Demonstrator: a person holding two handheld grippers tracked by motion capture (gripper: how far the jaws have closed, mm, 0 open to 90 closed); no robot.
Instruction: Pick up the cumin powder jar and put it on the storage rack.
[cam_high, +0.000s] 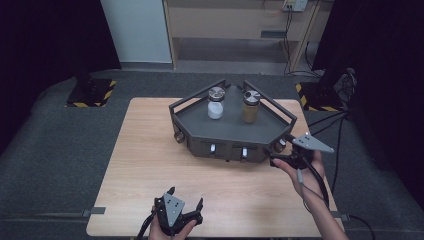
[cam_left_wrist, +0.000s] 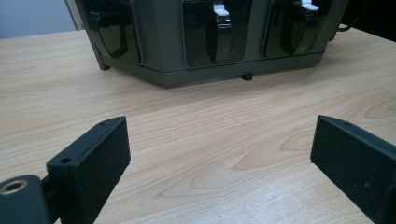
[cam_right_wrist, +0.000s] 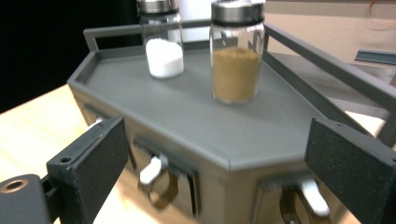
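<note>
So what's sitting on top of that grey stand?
Two glass jars on the grey stand: a white powder jar and a brown powder jar. Their metal lids hide the jar mouths.

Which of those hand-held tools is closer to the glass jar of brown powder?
Right. The right tool sits beside the grey tray's front-right corner, near the glass jar of brown powder; the left tool hangs back at the table's near edge.

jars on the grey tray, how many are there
2, both standing upright toward the back of the grey tray: the jar of white powder on the left and the jar of brown powder on the right, apart from each other. Nothing seems to hide another.
</note>
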